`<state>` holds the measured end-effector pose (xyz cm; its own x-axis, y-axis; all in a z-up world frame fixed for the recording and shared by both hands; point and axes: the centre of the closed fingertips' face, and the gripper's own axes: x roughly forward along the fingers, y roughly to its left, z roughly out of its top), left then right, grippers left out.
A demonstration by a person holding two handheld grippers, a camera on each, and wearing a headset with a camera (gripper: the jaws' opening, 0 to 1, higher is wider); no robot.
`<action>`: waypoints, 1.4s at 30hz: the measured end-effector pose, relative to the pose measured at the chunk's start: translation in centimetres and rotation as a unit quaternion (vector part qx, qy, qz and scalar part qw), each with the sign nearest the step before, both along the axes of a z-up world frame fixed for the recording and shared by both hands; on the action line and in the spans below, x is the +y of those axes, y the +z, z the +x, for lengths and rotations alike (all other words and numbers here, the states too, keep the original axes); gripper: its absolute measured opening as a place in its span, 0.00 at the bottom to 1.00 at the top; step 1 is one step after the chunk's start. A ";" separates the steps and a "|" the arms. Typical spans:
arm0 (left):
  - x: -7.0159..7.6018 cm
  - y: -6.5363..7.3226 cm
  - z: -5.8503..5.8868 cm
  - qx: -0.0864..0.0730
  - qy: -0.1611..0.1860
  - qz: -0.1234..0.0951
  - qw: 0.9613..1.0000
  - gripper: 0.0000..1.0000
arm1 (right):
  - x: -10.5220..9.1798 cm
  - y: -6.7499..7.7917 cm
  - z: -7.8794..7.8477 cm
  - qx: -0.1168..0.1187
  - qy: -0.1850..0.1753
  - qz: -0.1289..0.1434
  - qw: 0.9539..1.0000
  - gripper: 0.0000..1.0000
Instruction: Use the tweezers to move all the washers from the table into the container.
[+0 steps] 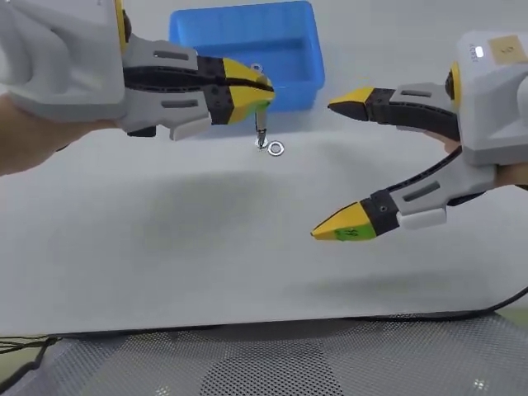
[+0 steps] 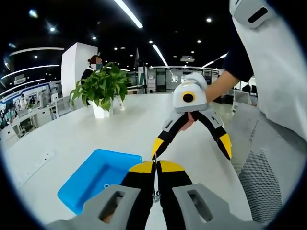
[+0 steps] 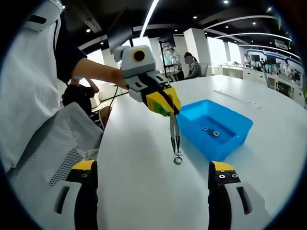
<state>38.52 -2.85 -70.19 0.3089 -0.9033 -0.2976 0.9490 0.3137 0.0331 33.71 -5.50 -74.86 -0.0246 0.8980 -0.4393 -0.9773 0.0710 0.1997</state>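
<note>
A washer (image 1: 276, 149) is seen lying on the counter (image 1: 206, 239) just in front of the blue container (image 1: 318, 58), in which other washers (image 3: 209, 130) are held. It is met by the tips of the tweezers (image 1: 261, 132), which are pinched, pointing down, in the left gripper (image 1: 262, 87). The right gripper (image 1: 323, 169) is held spread wide, off to the right.

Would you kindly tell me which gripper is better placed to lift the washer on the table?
Left. The left gripper is shut on the tweezers, whose tips sit at the washer; the right gripper hangs open and empty.
</note>
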 end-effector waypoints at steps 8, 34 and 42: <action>0.2 -0.1 -0.8 0.014 -0.011 -0.008 1.000 0.05 | 0.3 0.1 0.1 0.000 0.002 0.002 1.000 0.95; 0.0 -0.3 -1.3 0.037 -0.034 -0.004 0.999 0.06 | 2.0 -0.6 -0.3 0.002 0.035 -0.001 0.999 0.91; -0.1 -0.4 -1.3 0.041 -0.039 0.004 0.998 0.06 | 4.3 -0.8 1.5 0.002 0.040 0.014 0.999 0.81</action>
